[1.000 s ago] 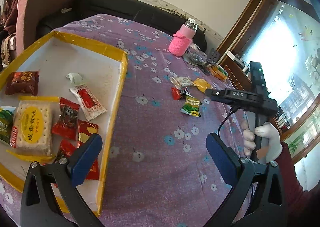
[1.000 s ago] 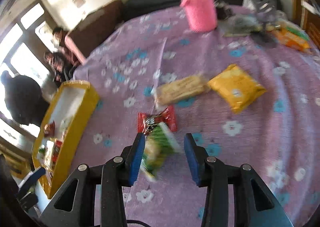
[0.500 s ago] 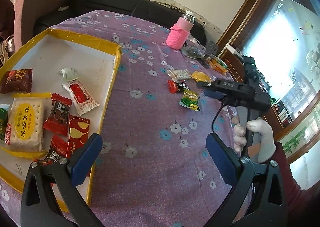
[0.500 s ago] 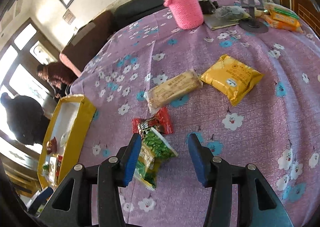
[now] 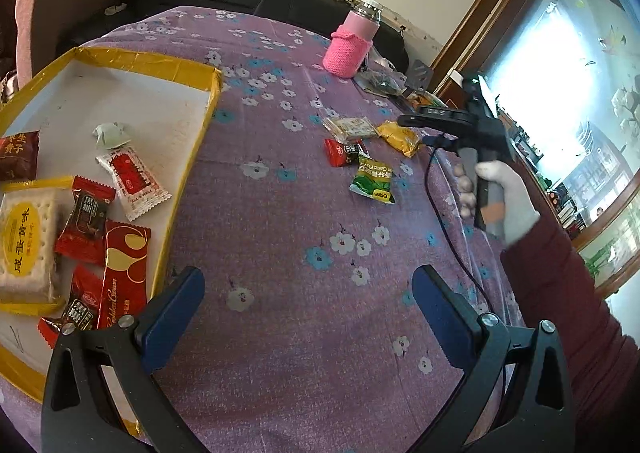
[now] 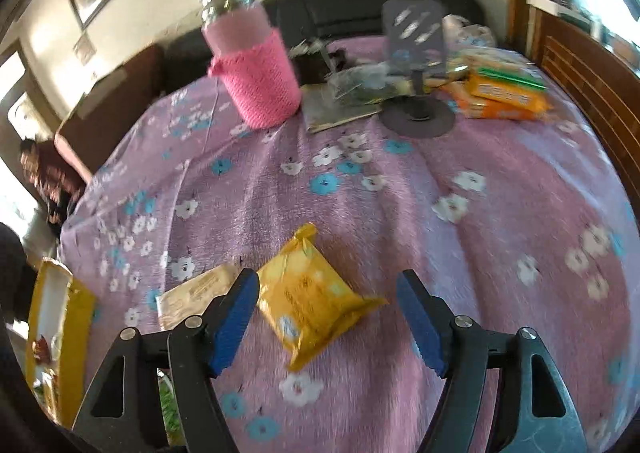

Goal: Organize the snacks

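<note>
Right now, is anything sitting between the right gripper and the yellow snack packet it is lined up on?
Nothing visible does. The right gripper is open, its jaws having just widened, and the yellow packet lies flat on the purple tablecloth between the fingers, untouched. The beige cracker pack lies just outside the left finger.

Yellow-rimmed tray (image 5: 188,71) = landmark. Inside it: biscuit pack (image 5: 28,237), red wrappers, white-red sachet (image 5: 134,181). Right of tray on purple cloth: green packet (image 5: 373,180), red candy (image 5: 343,152), yellow pack (image 5: 400,138) (clustered). Left gripper (image 5: 308,301) jaws wide apart, nothing btwn, just right of tray's near corner.
</note>
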Available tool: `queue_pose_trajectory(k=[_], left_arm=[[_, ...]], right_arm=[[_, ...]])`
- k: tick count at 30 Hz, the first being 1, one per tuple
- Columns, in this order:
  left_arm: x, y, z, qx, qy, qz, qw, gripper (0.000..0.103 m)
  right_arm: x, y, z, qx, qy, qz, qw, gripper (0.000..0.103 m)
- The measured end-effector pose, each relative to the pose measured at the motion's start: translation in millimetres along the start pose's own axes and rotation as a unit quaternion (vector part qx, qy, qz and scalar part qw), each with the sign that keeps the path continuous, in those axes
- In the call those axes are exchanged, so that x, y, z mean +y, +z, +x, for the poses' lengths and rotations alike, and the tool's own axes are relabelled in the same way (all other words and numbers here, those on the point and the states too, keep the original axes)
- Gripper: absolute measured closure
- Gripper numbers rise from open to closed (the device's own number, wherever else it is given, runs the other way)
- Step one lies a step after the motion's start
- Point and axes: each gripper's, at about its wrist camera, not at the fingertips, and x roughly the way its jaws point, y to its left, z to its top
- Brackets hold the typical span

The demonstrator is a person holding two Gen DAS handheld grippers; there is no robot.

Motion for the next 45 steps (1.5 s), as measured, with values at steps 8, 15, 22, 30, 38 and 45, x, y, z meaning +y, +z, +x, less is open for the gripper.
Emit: queue_pose_trajectory(k=[8,15,22,30,38,45], left_arm=[[-4.7,0.6,6.8,0.011,0.001,0.001,0.9999,0.0],[-18.9,-0.6,-2.3,0.004,0.008,0.02,0.9998,0.0],[-37.8,15.9,7.6,-0.003,0.015,0.053,0.9985,0.0],[-75.2,42.9,71.5,0.024,0.044,0.119,0.9917,0.0],[-102.2,66.6,147.1,0.064,0.076,0.182,0.9782,0.0],[-95.5,71.5,170.3,0.062,0.083,0.193,0.9757,0.064]], right_arm=[[23.1,-19.7,18.3,0.032,-0.008,-0.044,0.998,0.03],[31.7,-35.7,3.8,0.017,-0.015,-0.042,0.999,0.056],[27.0,-77.1,-42.2,-0.001,0.033,-0.023,0.999,0.056],[1.0,-94.4,-51.4,-0.027,0.094,0.02,0.995,0.056],[-18.8,-95.0,-42.6,-0.018,0.102,0.051,0.993,0.056],[-15.2,-94.6,-45.6,-0.028,0.092,0.038,0.995,0.056]])
